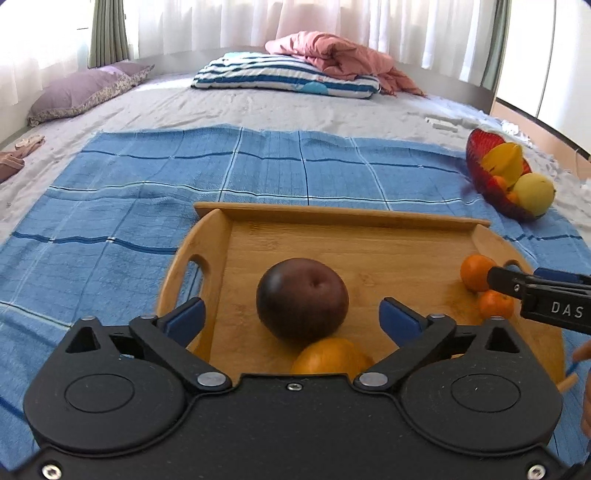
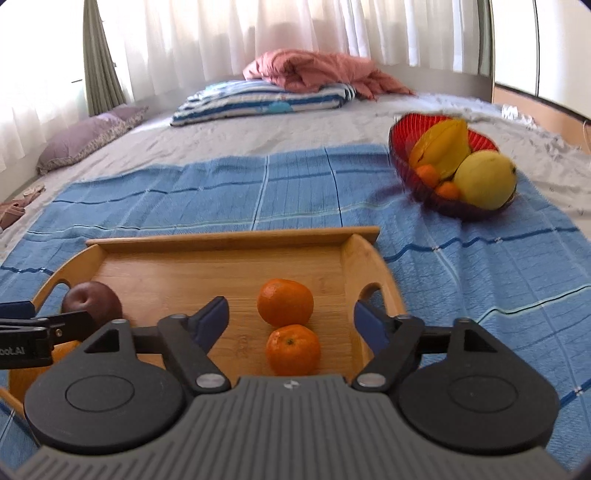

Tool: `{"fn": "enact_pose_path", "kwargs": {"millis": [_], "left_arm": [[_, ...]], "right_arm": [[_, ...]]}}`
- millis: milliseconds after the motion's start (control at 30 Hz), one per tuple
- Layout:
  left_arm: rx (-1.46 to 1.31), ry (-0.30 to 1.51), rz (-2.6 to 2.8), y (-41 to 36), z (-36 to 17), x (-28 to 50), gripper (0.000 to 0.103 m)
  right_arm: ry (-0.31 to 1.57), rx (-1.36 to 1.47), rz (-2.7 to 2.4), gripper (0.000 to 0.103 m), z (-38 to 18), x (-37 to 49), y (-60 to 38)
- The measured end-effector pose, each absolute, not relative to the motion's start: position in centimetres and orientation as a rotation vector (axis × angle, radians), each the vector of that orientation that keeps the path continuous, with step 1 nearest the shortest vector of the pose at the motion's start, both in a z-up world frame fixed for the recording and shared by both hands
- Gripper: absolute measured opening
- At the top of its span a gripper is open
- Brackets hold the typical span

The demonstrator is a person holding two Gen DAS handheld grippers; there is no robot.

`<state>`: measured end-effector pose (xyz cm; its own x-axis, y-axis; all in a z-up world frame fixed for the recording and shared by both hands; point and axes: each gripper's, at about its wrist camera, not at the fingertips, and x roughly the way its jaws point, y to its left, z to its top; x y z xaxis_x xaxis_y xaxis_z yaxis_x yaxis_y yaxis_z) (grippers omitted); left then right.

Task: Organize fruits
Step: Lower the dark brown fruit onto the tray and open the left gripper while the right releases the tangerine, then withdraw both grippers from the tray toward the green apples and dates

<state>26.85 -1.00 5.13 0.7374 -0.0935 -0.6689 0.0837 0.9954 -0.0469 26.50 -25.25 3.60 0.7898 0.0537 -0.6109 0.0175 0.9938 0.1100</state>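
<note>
Setting: we found a bed (image 1: 258, 110) with a blue checked cloth (image 1: 110, 206) spread over it.
Far left: we noted a purple pillow (image 1: 81, 92) by the curtains (image 1: 207, 22), well apart from the cloth.
Head of bed: we listed a striped pillow (image 1: 280, 75) with a pink blanket (image 1: 332, 55) heaped on it.
Tray: we recorded a wooden tray (image 1: 332, 218) lying on the cloth, handle slots at both ends.
Left gripper: we saw the left gripper (image 1: 291, 317) with its blue pads spread wide and holding nothing; the plum lay between them, touched by neither.
Plum: we logged a dark plum (image 1: 302, 298) on the tray's left half, stem dimple up.
Orange: we logged an orange (image 1: 330, 356) just in front of the plum, touching it, partly hidden by the gripper body.
Right gripper: we saw the right gripper (image 2: 291, 319) gaping and holding nothing, over the tray's right half.
Mandarins: we counted two mandarins, the far one (image 2: 285, 302) and the near one (image 2: 293, 349), touching each other between the pads, clear of both.
Bowl: we recorded a red bowl (image 2: 406, 129) on the cloth's far right corner, well apart from the tray.
Bowl contents: we counted a starfruit (image 2: 441, 147), a yellow-green fruit (image 2: 484, 179) and two small oranges (image 2: 428, 173).
</note>
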Motion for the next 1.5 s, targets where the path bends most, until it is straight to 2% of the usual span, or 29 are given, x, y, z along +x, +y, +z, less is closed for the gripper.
{"fn": "enact_pose_path", "kwargs": {"millis": [667, 833, 1067, 1500], "left_arm": [[0.051, 0.594, -0.208, 0.0, 5.5, 13.1, 0.103], [0.041, 0.604, -0.213, 0.5, 4.5, 10.3, 0.103], [0.043, 0.612, -0.225, 1.0, 3.6, 6.8, 0.103], [0.091, 0.657, -0.27, 1.3, 2.6, 3.0, 0.103]], "right_arm": [[0.439, -0.004, 0.125, 0.096, 4.3, 13.5, -24.8], [0.408, -0.049, 0.124, 0.101, 3.3, 10.8, -24.5], [0.377, -0.08, 0.132, 0.103, 1.9, 7.2, -24.4], [0.356, -0.146, 0.135, 0.103, 0.9, 2.8, -24.5]]}}
